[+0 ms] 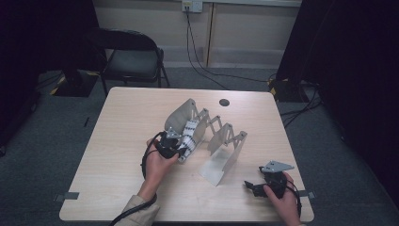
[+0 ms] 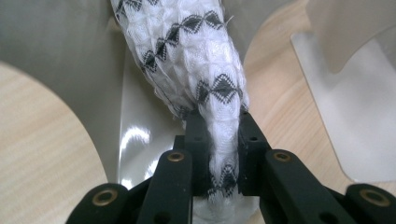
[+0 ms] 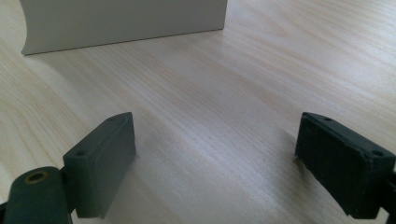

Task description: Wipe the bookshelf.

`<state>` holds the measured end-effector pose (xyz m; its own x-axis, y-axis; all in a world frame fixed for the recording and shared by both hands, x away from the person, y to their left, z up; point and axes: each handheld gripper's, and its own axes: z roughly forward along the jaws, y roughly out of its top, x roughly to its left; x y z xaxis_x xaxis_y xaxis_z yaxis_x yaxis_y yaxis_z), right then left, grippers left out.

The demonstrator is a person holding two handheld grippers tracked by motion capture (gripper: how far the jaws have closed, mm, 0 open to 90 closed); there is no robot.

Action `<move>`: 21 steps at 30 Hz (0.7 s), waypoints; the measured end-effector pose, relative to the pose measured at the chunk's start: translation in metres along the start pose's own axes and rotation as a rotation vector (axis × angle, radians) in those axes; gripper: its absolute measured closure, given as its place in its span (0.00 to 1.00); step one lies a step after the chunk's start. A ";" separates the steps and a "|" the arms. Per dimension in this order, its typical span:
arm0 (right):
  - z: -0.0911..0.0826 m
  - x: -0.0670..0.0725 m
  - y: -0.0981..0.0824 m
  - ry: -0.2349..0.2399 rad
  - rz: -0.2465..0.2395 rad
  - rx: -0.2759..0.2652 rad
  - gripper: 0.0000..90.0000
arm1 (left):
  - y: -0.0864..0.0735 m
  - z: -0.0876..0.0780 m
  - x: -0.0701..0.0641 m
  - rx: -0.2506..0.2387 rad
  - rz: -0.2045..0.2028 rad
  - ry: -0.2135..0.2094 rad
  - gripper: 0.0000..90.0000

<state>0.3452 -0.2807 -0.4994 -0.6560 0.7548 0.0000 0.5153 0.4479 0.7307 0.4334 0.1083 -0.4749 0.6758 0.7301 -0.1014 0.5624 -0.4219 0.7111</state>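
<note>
A white cloth with black diamond patterns is rolled up, and my left gripper is shut on its near end. In the high view the cloth leans in the first slot of a grey expandable rack at mid-table, with the left gripper just in front of it. My right gripper rests low over the table near the front right edge, jaws wide open with nothing between them. In the right gripper view bare wood lies between the pads, and a grey rack panel stands farther off.
The light wooden table has a round cable hole near its back edge. A dark folding chair stands behind the table. Cables run along the floor and wall at the back. Grey rack walls close in around the cloth.
</note>
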 end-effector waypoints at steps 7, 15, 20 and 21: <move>0.000 0.000 0.000 0.000 0.000 0.000 0.13 | -0.010 -0.005 0.001 0.024 -0.017 -0.007 0.87; 0.000 0.000 0.000 0.000 0.000 0.000 0.13 | 0.003 -0.031 -0.004 -0.040 0.016 -0.002 0.87; 0.000 0.000 0.000 0.000 0.000 0.000 0.13 | 0.025 -0.055 -0.006 -0.096 0.050 0.021 0.87; 0.000 0.000 0.000 0.000 0.000 0.000 0.13 | 0.030 -0.059 -0.007 -0.108 0.057 0.024 0.87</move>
<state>0.3452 -0.2807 -0.4994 -0.6558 0.7549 0.0001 0.5155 0.4478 0.7306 0.4169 0.1225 -0.4119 0.6928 0.7199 -0.0430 0.4682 -0.4036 0.7861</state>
